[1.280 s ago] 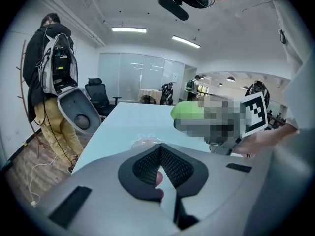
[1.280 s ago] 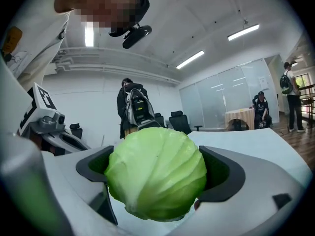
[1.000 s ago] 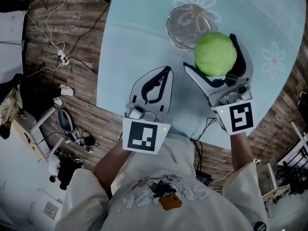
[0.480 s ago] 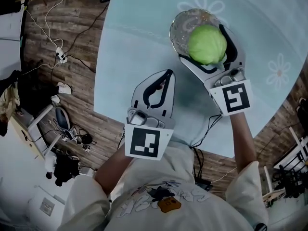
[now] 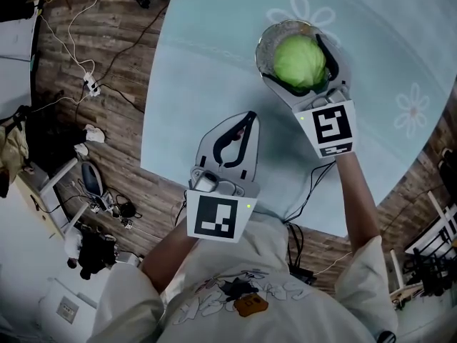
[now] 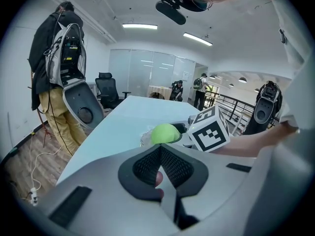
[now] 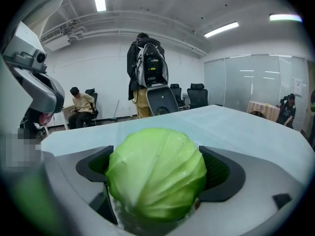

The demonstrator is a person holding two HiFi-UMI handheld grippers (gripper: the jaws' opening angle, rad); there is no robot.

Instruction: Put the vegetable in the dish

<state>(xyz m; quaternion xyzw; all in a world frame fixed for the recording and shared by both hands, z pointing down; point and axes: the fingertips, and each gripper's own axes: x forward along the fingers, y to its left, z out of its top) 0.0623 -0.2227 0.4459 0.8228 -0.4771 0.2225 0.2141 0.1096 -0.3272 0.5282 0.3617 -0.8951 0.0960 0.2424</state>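
Right gripper [image 5: 298, 48] sat in the upper right of the head view, jaws spread wide and pinching a green cabbage [image 5: 300, 61] from both sides. In the right gripper view the cabbage [image 7: 156, 173] filled the gap between the dark pads [image 7: 224, 173]. It was directly over the glass dish [image 5: 265, 43] on the pale blue table [image 5: 207, 70]; whether it touched the dish couldn't be told. Left gripper [image 5: 243, 123] was at frame center, near the table's lower edge and well apart from the dish, with its jaws pressed together on nothing. In the left gripper view the cabbage [image 6: 165, 133] showed at mid-frame, next to the right gripper's marker cube [image 6: 209, 129].
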